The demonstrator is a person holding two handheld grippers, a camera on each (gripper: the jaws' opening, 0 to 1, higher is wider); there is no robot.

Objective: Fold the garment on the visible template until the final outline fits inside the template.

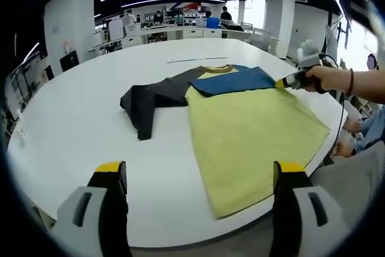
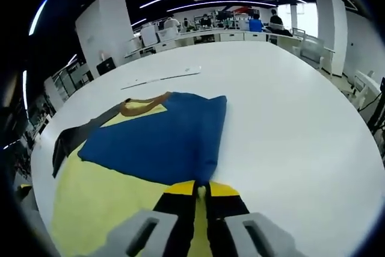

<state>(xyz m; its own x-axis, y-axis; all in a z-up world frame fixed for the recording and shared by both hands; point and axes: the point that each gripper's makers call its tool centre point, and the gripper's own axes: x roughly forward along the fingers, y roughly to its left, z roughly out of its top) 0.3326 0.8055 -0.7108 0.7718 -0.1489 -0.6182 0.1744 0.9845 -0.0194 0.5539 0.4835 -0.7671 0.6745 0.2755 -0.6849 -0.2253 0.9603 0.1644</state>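
Observation:
A T-shirt lies flat on the white round table (image 1: 90, 106). Its yellow body (image 1: 252, 127) reaches toward the near edge, and its dark grey sleeve (image 1: 147, 100) stretches out to the left. The blue sleeve (image 1: 231, 79) is folded across the chest below the collar (image 1: 216, 68). My right gripper (image 1: 287, 80), held in a person's hand, is shut on the blue sleeve's edge. In the right gripper view the jaws of the right gripper (image 2: 202, 186) meet on the blue sleeve (image 2: 162, 142), beside the yellow body (image 2: 90, 197). My left gripper (image 1: 200, 170) hangs open above the table's near edge, holding nothing.
A thin pale strip (image 1: 195, 59) lies on the table beyond the collar. Desks, monitors and people stand at the far end of the room (image 1: 180, 25). A person's forearm (image 1: 361, 85) reaches in from the right. Bare tabletop (image 2: 301, 118) spreads right of the shirt.

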